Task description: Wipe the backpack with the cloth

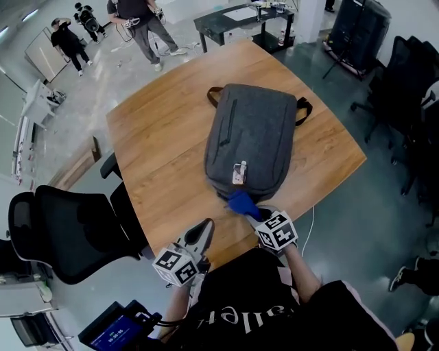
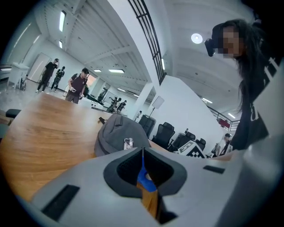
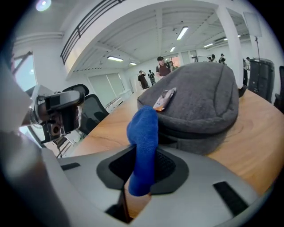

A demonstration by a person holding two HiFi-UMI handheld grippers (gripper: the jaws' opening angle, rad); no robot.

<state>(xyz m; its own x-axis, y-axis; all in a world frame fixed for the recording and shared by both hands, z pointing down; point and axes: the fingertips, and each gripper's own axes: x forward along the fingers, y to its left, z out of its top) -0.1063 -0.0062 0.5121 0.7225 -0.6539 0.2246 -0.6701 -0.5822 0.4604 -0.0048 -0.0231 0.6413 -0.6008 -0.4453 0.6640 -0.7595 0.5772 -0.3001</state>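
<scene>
A grey backpack (image 1: 250, 140) lies flat on the wooden table (image 1: 161, 144), with a small tag (image 1: 239, 173) near its closer end. My right gripper (image 1: 255, 214) is shut on a blue cloth (image 1: 240, 203), which hangs just off the backpack's near edge. In the right gripper view the cloth (image 3: 143, 128) sticks up from the shut jaws (image 3: 141, 153), with the backpack (image 3: 204, 97) close behind. My left gripper (image 1: 206, 227) hovers over the table's near edge, left of the cloth, shut and holding nothing. Its view shows the jaws (image 2: 142, 153) closed and the backpack (image 2: 117, 133) ahead.
A black office chair (image 1: 62, 233) stands at the table's left front corner. More dark chairs (image 1: 411, 82) line the right side. A dark desk (image 1: 240, 20) and several people (image 1: 144, 20) are at the back. A small screen (image 1: 116, 332) sits low left.
</scene>
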